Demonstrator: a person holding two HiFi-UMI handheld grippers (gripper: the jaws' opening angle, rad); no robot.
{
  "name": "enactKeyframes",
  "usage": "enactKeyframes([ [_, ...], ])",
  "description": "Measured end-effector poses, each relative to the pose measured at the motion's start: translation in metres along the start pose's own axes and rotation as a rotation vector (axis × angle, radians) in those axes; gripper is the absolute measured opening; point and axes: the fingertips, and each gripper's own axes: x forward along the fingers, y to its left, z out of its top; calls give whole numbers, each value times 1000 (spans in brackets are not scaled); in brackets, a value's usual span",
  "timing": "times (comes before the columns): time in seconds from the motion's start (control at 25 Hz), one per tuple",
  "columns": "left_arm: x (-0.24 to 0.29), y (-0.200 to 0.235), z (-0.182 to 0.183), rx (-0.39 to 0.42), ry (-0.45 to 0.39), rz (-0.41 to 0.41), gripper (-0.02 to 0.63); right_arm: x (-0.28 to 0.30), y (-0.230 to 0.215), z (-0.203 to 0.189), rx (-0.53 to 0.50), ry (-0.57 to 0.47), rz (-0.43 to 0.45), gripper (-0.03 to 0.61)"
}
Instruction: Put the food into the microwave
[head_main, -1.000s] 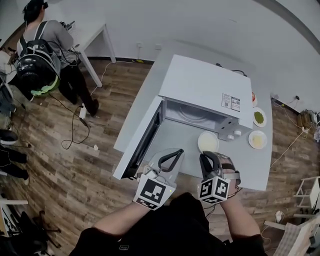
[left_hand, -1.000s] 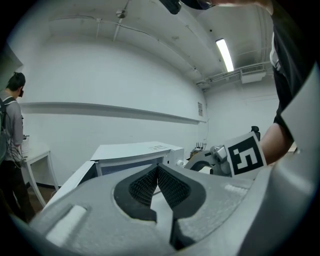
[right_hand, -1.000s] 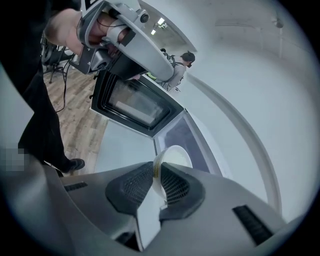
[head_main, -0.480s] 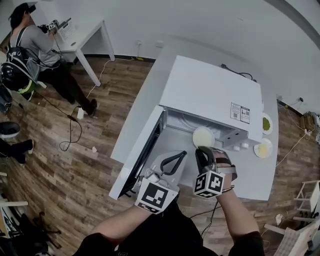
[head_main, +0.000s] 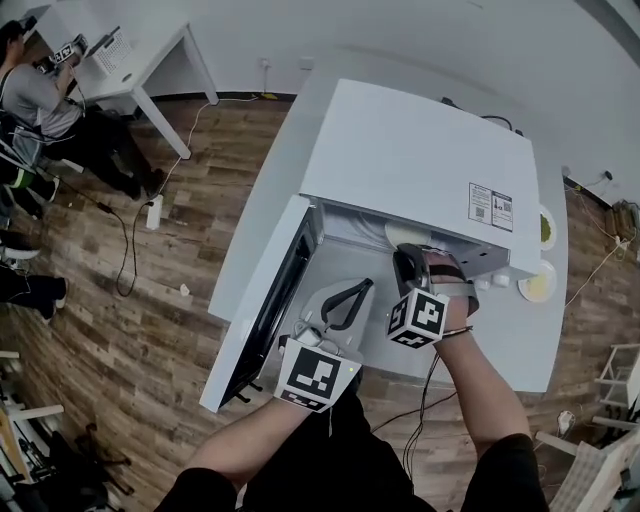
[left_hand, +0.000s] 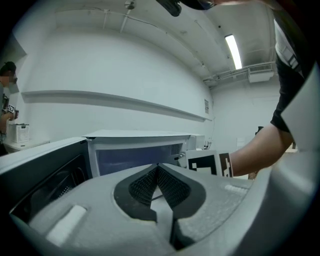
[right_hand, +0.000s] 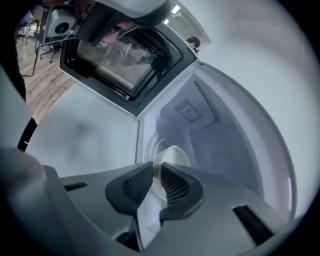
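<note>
The white microwave (head_main: 420, 160) stands on a white table with its door (head_main: 265, 300) swung open to the left. My right gripper (head_main: 405, 257) is shut on the rim of a white plate of pale food (head_main: 403, 236), which sits at the mouth of the cavity, half hidden under the microwave's top. In the right gripper view the plate (right_hand: 172, 156) is edge-on between the pads of that gripper (right_hand: 156, 175), with the cavity (right_hand: 200, 120) and its turntable behind it. My left gripper (head_main: 355, 292) hovers in front of the opening, shut with nothing in it, and the left gripper view shows its tips (left_hand: 157, 169) touching.
Two more small plates lie right of the microwave, one with yellow food (head_main: 540, 286) and one with green food (head_main: 546, 228). The table edge (head_main: 500, 345) is near my right arm. A person (head_main: 30, 95) sits at a desk (head_main: 130, 60) far left, with cables on the wooden floor.
Both grippers moved forward toward the microwave. The plate went from in front of the control panel to the mouth of the cavity, still in the right gripper.
</note>
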Motion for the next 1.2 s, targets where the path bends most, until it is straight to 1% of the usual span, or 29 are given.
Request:
enactKeyframes([
  [0.4, 9, 10, -19, -2, 22, 13, 8, 30, -6, 3, -12, 10, -6, 61],
  [0.88, 15, 20, -16, -6, 17, 24, 8, 63, -29, 6, -58, 44, -61, 75],
  [0.96, 13, 20, -14, -8, 16, 25, 8, 62, -32, 9, -49, 37, -72, 88],
  [1.04, 9, 20, -11, -11, 16, 26, 8, 55, -32, 13, -27, 17, -94, 129],
  [1.08, 6, 20, -9, -13, 15, 27, 8, 50, -30, 14, -16, 7, -102, 138],
  [1.2, -4, 18, 0, -26, 6, 29, 8, 27, -17, 19, 0, -28, -124, 147],
])
